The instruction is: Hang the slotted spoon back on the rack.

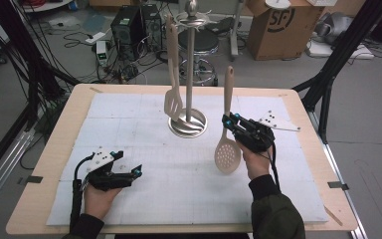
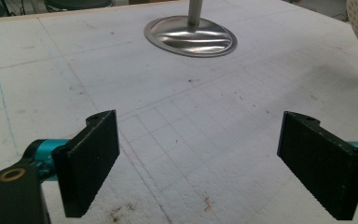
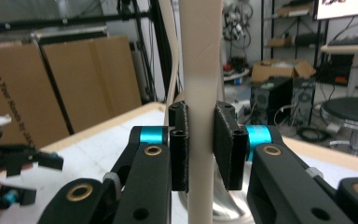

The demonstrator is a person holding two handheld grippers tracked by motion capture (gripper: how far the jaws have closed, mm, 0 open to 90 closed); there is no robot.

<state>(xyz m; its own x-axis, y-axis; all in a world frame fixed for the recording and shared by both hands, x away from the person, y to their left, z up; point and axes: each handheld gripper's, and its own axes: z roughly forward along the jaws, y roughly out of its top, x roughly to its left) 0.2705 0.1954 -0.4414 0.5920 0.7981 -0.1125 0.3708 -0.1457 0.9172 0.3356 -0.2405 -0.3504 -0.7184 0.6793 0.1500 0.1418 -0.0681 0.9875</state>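
A beige perforated spoon (image 1: 227, 154) stands upright over the white mat, bowl down and handle up. My right gripper (image 1: 229, 123) is shut on its handle just above the bowl; in the right gripper view the pads (image 3: 179, 147) press both sides of the handle (image 3: 200, 70). Left of the spoon is a metal utensil stand (image 1: 188, 124), with a beige slotted spatula (image 1: 173, 102) hanging from its top hooks. My left gripper (image 1: 138, 172) rests low at the front left, open with nothing between its jaws (image 2: 198, 154). It faces the stand's base (image 2: 191, 36).
The white gridded mat (image 1: 129, 114) covers most of the wooden table (image 1: 54, 149). On the floor beyond the far edge are a computer tower (image 1: 128, 30), a stool (image 1: 199, 42) and a cardboard box (image 1: 283, 25). Black frame legs (image 1: 328, 74) stand at the right.
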